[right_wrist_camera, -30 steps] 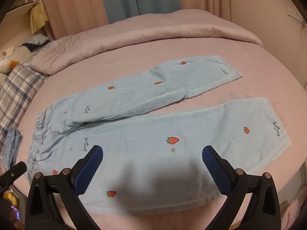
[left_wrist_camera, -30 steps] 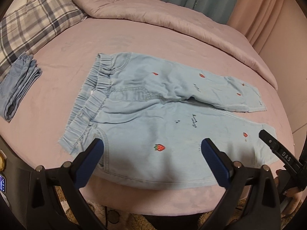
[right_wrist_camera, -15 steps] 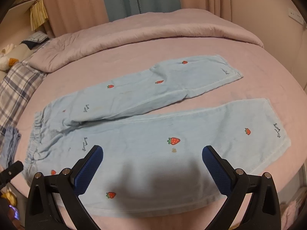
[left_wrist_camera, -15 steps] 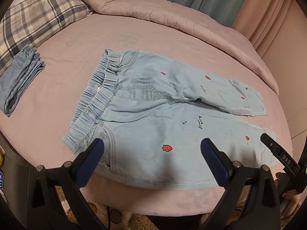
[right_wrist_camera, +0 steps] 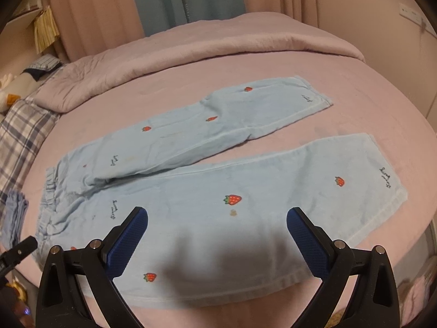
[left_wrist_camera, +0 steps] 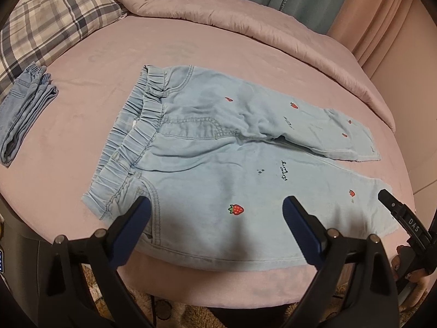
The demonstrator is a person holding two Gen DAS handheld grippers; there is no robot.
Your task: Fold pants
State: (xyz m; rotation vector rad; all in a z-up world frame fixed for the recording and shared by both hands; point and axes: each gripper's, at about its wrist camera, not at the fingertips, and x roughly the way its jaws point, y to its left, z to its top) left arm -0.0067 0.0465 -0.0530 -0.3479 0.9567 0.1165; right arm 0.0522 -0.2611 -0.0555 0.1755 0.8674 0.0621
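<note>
Pants (left_wrist_camera: 218, 158), pale blue denim with strawberry prints, lie flat on the pink bed (left_wrist_camera: 82, 164), waistband toward the plaid pillow (left_wrist_camera: 46, 24), both legs spread apart toward the other side. No container shows in either view. My left gripper (left_wrist_camera: 215, 216) hovers over the near hip area, its jaws wide but closing slightly, nothing between them. My right gripper (right_wrist_camera: 217, 227) hangs above the near leg, jaws spread wide, gripping nothing. Another folded denim piece (left_wrist_camera: 24, 109) rests beside the pillow.
</note>
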